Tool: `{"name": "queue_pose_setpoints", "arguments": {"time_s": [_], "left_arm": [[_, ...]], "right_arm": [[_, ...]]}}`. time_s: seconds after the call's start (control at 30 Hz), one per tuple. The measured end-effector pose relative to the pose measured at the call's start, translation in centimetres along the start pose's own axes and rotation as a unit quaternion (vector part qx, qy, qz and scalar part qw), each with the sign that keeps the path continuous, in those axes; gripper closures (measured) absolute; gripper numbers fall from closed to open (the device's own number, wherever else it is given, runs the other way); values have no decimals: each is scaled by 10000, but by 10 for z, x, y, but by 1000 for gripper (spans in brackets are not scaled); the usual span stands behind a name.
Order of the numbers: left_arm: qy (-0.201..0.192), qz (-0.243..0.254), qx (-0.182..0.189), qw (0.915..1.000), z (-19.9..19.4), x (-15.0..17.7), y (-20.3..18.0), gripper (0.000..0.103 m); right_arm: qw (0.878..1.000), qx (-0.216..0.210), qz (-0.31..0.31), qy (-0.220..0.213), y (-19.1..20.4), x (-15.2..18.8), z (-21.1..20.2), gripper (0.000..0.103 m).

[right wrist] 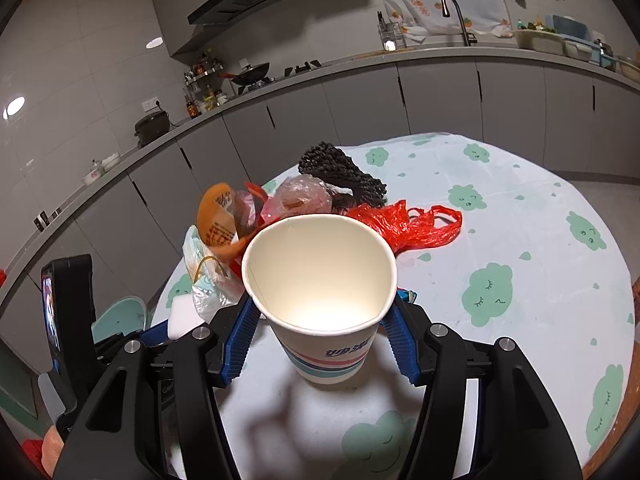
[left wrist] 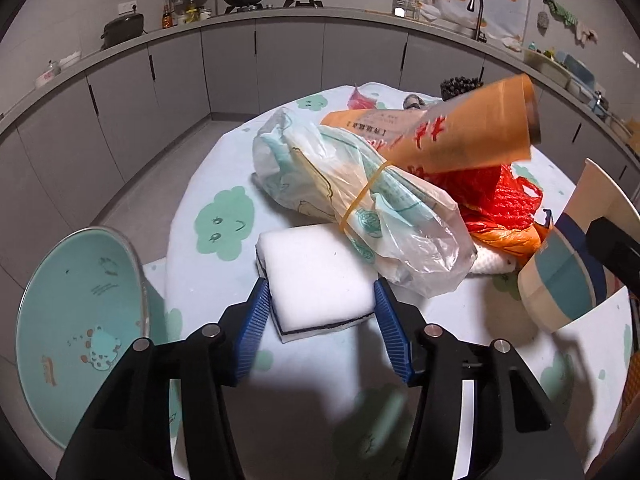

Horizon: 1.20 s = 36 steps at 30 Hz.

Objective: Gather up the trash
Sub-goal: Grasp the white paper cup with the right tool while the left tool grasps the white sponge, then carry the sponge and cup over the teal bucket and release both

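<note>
My left gripper [left wrist: 320, 300] is shut on a white sponge [left wrist: 316, 276] with a dark underside, at the near edge of the trash pile. The pile holds a clear plastic bag [left wrist: 352, 196] tied with a rubber band, an orange packet [left wrist: 452, 136] and red plastic [left wrist: 496, 196]. My right gripper [right wrist: 320, 316] is shut on a paper cup [right wrist: 320, 272] with blue and red stripes, held upright with its mouth towards the camera. The cup also shows in the left wrist view [left wrist: 568, 276]. The pile sits behind the cup [right wrist: 224, 232], with a red bag [right wrist: 408, 224].
The round table [right wrist: 520, 240] has a white cloth with green cloud prints. A teal bin lid [left wrist: 80, 320] is at the table's left edge. A dark bumpy object [right wrist: 340, 172] lies at the far side. Grey kitchen cabinets [left wrist: 280, 60] run behind.
</note>
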State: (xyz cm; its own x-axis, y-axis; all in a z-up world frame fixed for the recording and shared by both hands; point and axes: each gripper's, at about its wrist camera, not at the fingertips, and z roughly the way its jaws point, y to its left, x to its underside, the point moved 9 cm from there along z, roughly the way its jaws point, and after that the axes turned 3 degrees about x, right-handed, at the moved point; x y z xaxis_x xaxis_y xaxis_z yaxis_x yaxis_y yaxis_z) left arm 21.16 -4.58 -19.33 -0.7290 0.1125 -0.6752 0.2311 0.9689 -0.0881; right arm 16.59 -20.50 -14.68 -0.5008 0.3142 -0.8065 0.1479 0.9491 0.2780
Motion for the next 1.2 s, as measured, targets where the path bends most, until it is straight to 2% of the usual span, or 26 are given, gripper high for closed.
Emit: {"name": "queue_pose_setpoints", "arguments": {"time_s": [0.3,0.5,0.6,0.77,0.9,1.2], "left_arm": [[-199,37,129,9997,-40,2,9,50],[-203,419,360,9983,-60,20,-5,50],[-284,454,401,9978,-71,21,-4,50],[-626,155,174,9978,-98,6,24,50],[-898,-11,-318,9955,-116,-5,58,50],[-1040,-556,-868,9892,-140,-5,127,50]], "right_arm": [[9996,-36,-148,-223,14,-4,-17,44],[9994,-78,-212,-253,23,-2,-23,44],[9992,-47,-313,-243,26,0,-26,44],[9991,-83,-390,-172,33,4,-28,44],[9980,-170,-583,-196,52,5,-32,44],[9942,-607,-890,22,102,10,-24,44]]}}
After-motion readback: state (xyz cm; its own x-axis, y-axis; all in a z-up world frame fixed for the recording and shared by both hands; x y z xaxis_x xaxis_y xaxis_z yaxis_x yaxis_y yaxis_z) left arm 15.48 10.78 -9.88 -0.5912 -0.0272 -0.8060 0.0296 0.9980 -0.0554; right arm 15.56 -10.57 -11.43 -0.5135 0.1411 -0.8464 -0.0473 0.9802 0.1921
